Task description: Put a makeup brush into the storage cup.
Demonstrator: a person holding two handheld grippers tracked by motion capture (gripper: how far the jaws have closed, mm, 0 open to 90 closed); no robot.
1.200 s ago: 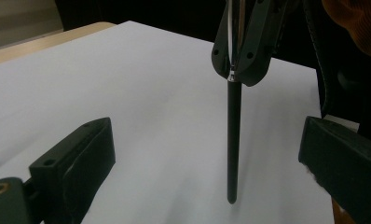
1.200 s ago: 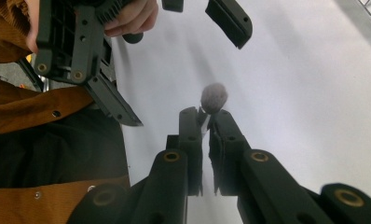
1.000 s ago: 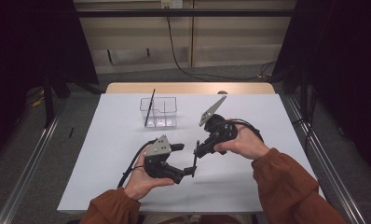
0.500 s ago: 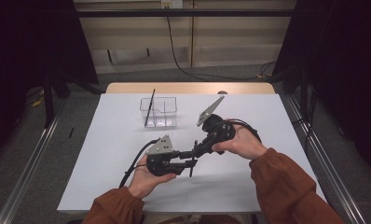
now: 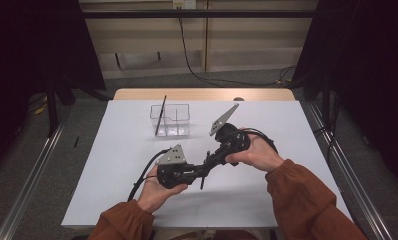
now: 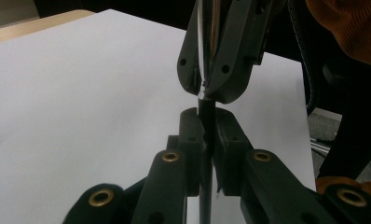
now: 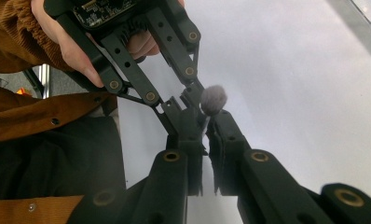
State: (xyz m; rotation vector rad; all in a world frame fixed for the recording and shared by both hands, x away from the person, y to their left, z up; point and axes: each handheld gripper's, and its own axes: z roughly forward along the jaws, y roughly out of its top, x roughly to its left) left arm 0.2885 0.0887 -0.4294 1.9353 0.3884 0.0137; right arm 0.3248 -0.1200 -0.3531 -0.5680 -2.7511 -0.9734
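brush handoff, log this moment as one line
left gripper shut on brush | right gripper shut on brush | brush held between both above table | clear box behind, untouched

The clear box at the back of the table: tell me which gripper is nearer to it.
Right. The right gripper reaches in from the clear box's near right, its body close by. The left gripper sits farther toward the person, in front of the box.

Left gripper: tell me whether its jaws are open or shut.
Shut on the brush: in the left gripper view, the left gripper has both jaws pressed against its thin dark handle, with no gap on either side.
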